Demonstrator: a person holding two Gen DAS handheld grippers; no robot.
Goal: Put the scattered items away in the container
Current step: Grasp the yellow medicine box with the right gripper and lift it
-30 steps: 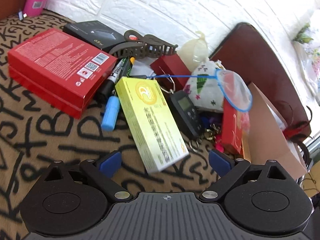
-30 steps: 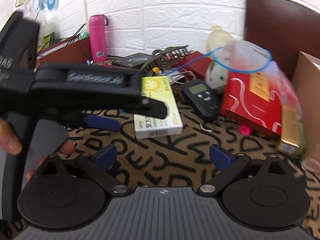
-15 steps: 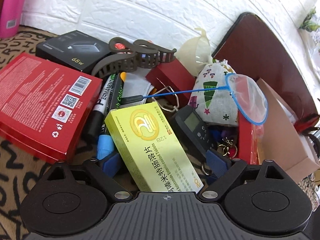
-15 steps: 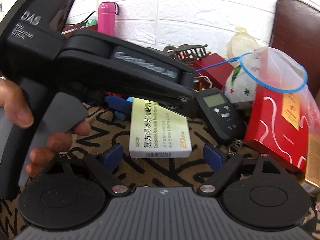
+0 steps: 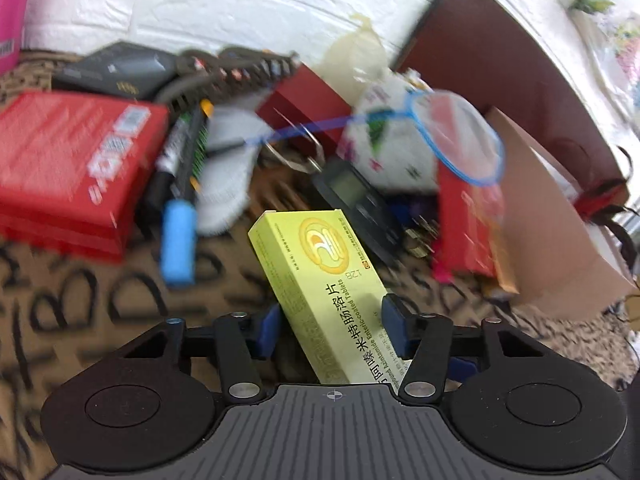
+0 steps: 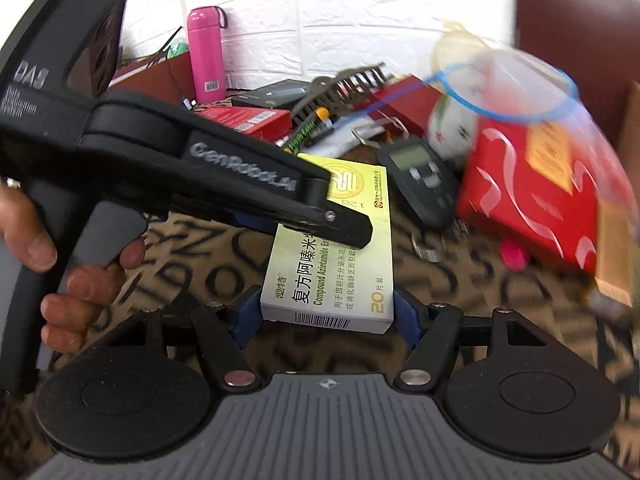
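The yellow carton [image 6: 332, 256] reads "Compound Azintamide", "20". Both grippers, left [image 5: 328, 330] and right [image 6: 326, 316], have just been closing and clamp it.

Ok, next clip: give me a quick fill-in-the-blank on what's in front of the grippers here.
1. The medicine box between the pads of the left gripper and the right gripper is ___ in colour.
2. The bottle standing by the white wall is ___.
3. The small net has a ___ rim.
Both grippers' jaws have just been closing on the box.
Missing words: yellow; pink; blue.
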